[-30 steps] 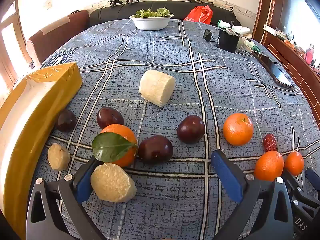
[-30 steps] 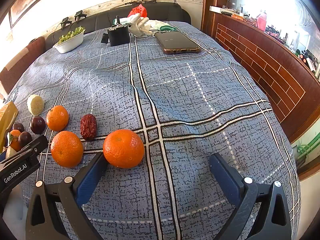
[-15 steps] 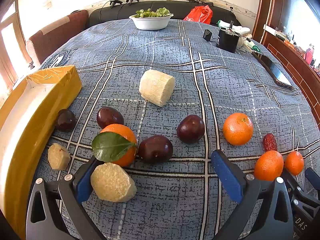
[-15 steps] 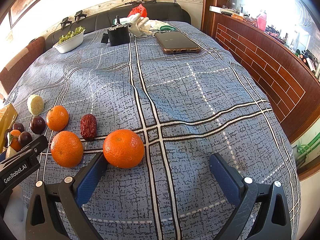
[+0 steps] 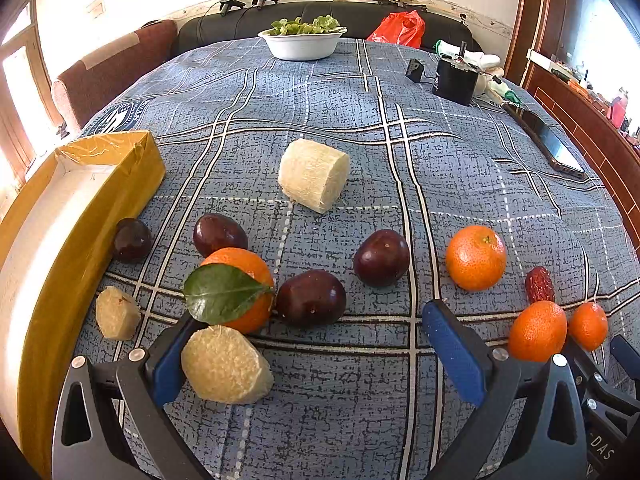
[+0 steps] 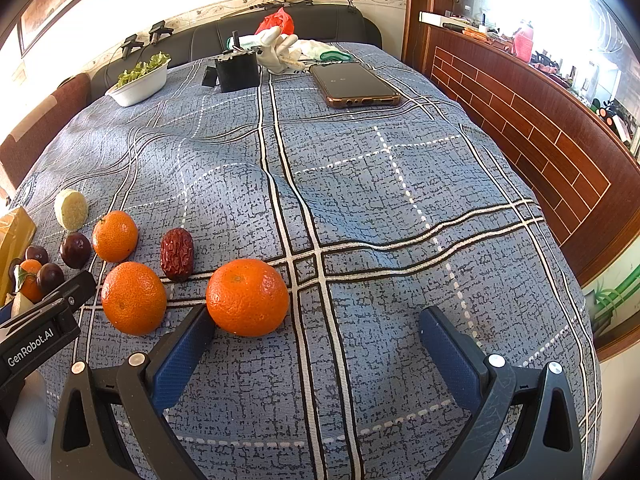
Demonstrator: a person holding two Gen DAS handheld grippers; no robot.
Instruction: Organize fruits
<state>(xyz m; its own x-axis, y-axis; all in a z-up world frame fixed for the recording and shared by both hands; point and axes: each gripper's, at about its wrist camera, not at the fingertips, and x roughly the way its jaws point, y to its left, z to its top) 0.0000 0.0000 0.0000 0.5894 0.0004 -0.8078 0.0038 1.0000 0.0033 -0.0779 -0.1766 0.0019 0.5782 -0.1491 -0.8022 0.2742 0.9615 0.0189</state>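
Note:
Fruit lies scattered on a blue plaid cloth. In the left wrist view my left gripper [image 5: 312,356] is open and empty; a pale sugarcane chunk [image 5: 226,364] lies just by its left finger, with a leafed orange [image 5: 240,288] and a dark plum [image 5: 311,298] just beyond. A bigger pale chunk [image 5: 313,174], more plums and oranges [image 5: 476,258] lie farther out. In the right wrist view my right gripper [image 6: 316,344] is open and empty; an orange [image 6: 247,297] sits by its left finger, another orange [image 6: 134,298] and a red date [image 6: 177,254] to its left.
A yellow cardboard box [image 5: 80,216] lies open along the left edge. A white bowl of greens [image 5: 303,42], a black device [image 5: 456,80], white gloves [image 6: 280,52] and a phone [image 6: 354,84] sit at the far side. A wooden wall [image 6: 520,128] borders the right.

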